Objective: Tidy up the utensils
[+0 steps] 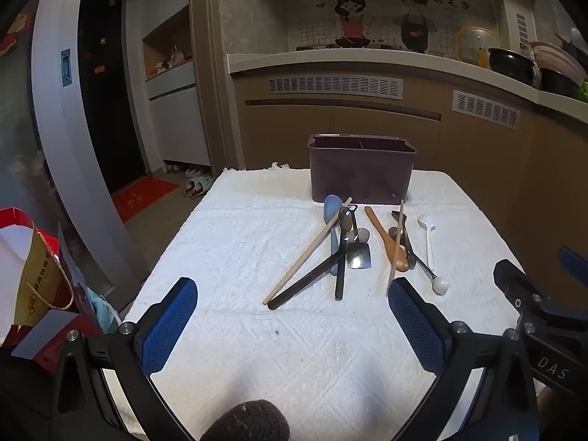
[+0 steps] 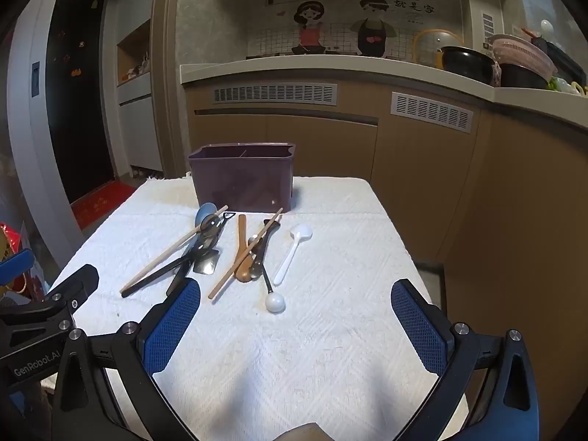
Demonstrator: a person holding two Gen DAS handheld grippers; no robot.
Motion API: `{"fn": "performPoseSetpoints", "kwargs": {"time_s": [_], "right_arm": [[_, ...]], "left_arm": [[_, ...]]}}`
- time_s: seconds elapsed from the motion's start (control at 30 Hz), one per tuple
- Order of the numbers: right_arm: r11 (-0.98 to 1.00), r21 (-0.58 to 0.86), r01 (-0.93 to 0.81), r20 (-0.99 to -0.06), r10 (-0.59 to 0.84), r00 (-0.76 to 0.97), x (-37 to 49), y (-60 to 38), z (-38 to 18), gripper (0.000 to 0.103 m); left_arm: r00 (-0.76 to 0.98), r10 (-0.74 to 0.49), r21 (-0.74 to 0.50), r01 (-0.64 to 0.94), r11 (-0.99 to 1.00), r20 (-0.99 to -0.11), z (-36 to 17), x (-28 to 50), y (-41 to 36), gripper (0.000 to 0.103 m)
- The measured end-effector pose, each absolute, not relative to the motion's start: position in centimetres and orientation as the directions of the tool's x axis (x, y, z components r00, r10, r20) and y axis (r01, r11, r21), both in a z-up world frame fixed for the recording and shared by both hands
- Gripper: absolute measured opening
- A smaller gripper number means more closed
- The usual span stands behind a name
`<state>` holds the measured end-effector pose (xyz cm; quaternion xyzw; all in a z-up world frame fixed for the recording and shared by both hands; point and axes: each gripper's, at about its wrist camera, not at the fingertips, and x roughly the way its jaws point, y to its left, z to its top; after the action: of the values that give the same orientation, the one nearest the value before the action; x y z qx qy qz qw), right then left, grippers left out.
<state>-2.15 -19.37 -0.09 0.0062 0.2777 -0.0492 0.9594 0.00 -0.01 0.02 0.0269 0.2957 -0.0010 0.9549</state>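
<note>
A dark purple utensil holder [image 1: 362, 169] [image 2: 242, 178] with inner dividers stands at the far edge of the white cloth. In front of it lies a loose pile of utensils: two wooden chopsticks [image 1: 307, 253] [image 2: 244, 255], a blue spoon [image 1: 332, 207], a black-handled spatula [image 1: 358, 255], a wooden spoon [image 1: 389, 240] [image 2: 241, 253], metal spoons, and two white spoons [image 1: 428, 237] [image 2: 292, 253]. My left gripper [image 1: 292, 294] is open and empty, just short of the pile. My right gripper [image 2: 296, 296] is open and empty, near a white spoon bowl [image 2: 275, 302].
The table is covered by a white textured cloth [image 1: 294, 349] [image 2: 312, 349]. A red and yellow paper bag [image 1: 33, 275] stands off the left edge. A brown kitchen counter [image 2: 367, 128] with pots runs behind the table. The other gripper shows at each view's side [image 1: 533, 301].
</note>
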Motion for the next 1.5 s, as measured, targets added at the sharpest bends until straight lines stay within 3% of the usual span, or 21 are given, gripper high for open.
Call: {"fn": "performPoseSetpoints", "kwargs": {"time_s": [1.5], "right_arm": [[0.995,0.007,0.104,-0.552,-0.083,0.830,-1.9,-19.7,-0.8,0.103]], "left_arm": [[0.816,0.001,0.044,0.030,0.999,-0.578,-0.1,-0.2,-0.2,0.103]]}}
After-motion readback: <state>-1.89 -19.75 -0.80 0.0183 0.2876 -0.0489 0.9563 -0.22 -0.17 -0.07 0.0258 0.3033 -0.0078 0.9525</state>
